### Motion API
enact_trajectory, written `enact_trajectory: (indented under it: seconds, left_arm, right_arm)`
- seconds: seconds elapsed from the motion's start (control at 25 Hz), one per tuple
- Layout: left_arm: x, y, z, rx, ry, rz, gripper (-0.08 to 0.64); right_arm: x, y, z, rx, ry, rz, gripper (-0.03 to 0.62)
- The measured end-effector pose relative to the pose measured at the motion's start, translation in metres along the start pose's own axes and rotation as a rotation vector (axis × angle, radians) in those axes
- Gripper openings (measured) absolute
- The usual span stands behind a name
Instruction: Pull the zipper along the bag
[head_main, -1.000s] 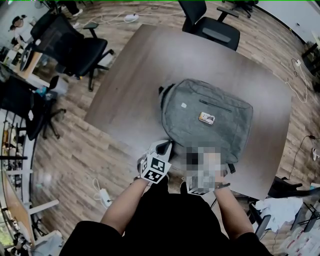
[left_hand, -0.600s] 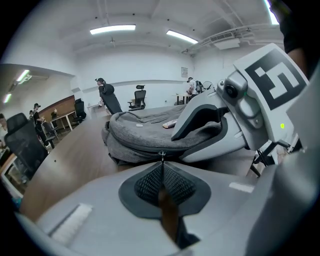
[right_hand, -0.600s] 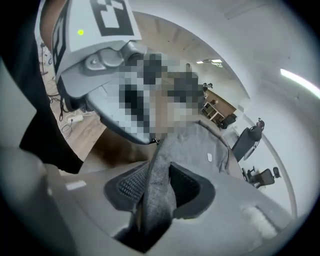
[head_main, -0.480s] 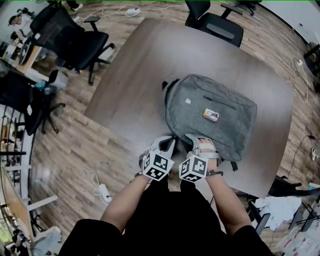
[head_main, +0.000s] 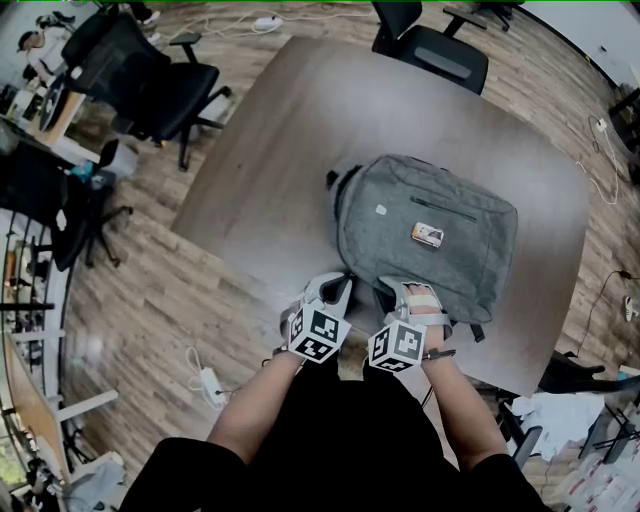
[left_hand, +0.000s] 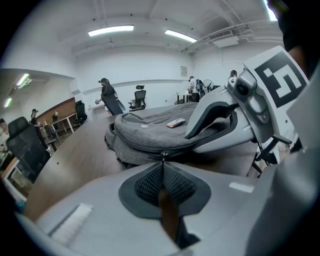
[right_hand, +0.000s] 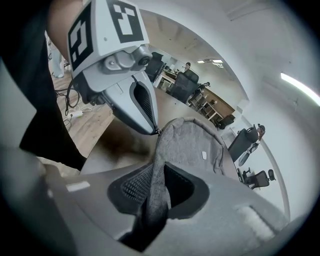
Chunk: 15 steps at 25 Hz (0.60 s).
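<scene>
A grey fabric backpack (head_main: 380, 250) was laid flat on the brown wooden table (head_main: 280, 130), ringed by black office chairs (head_main: 150, 85). Its zipper pull (left_hand: 163, 156), hidden in the head view, was clenched in the left hand-held gripper (head_main: 342, 285). The jaws of the right hand-held gripper (head_main: 415, 292), which had just been closing, were clamped on a fold of its fabric.

Grey backpack (head_main: 395, 250) on brown table (head_main: 300, 130)
</scene>
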<state>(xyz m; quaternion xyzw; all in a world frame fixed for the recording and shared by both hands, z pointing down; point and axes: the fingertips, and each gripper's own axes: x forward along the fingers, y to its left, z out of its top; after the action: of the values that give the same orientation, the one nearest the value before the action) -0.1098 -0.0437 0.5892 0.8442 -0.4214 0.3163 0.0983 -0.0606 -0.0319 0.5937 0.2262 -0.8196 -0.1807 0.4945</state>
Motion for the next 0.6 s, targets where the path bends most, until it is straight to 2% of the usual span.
enact_trajectory:
  seconds: [0.24,0.4,0.6]
  left_arm:
    - [-0.008,0.008,0.002,0.031,0.003,0.016,0.028]
    - [-0.012,0.01,0.005,0.086,0.008,0.01,0.028]
    - [-0.01,0.024,0.011,0.034,-0.001,0.027,0.029]
  right_arm:
    - [-0.016,0.006,-0.011,-0.021,-0.015,0.013,0.067]
    - [-0.033,0.016,-0.02,-0.116,-0.068,0.061,0.067]
    - [-0.052,0.029,-0.038,-0.212,-0.137,0.141,0.067]
